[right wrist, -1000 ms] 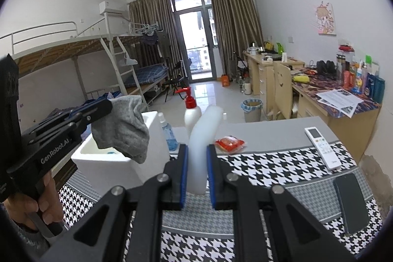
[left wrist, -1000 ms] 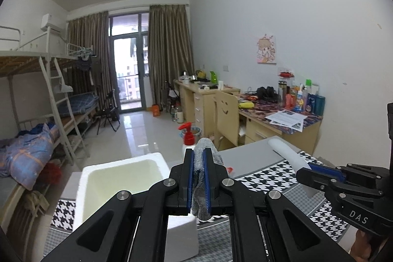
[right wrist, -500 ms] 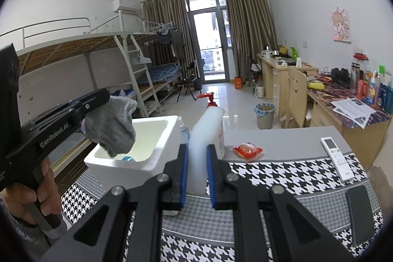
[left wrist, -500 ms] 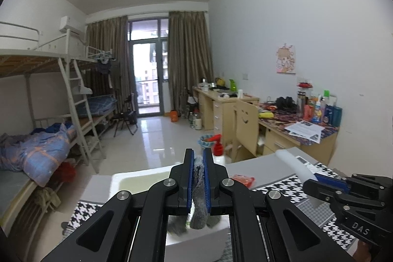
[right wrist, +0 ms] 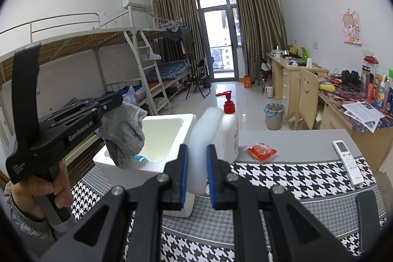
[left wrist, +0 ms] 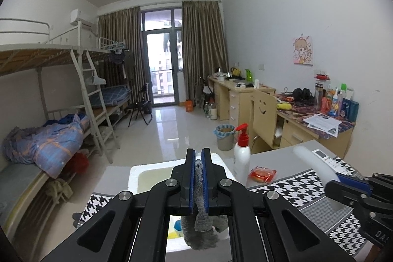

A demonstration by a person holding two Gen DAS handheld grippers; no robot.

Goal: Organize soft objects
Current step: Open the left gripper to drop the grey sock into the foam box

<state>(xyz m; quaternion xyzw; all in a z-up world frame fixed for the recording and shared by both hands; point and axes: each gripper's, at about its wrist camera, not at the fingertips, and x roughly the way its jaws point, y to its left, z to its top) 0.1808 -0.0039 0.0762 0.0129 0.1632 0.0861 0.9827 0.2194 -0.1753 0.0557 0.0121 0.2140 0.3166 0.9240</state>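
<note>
L gripper [left wrist: 198,178] pinches a grey sock [right wrist: 124,131] btwn its blue pads, sock hanging over the open white foam box [right wrist: 172,118] on the houndstooth table [right wrist: 294,176]. R gripper [right wrist: 197,173] jaws clamp a white foam piece [right wrist: 203,139], held upright just in front of the box w/ a red-pump bottle [right wrist: 229,129] beside it.

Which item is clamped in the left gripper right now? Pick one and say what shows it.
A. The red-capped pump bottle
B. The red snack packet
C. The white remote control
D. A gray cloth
D: the left gripper is shut on the gray cloth, which hangs over the open white foam box.
</note>
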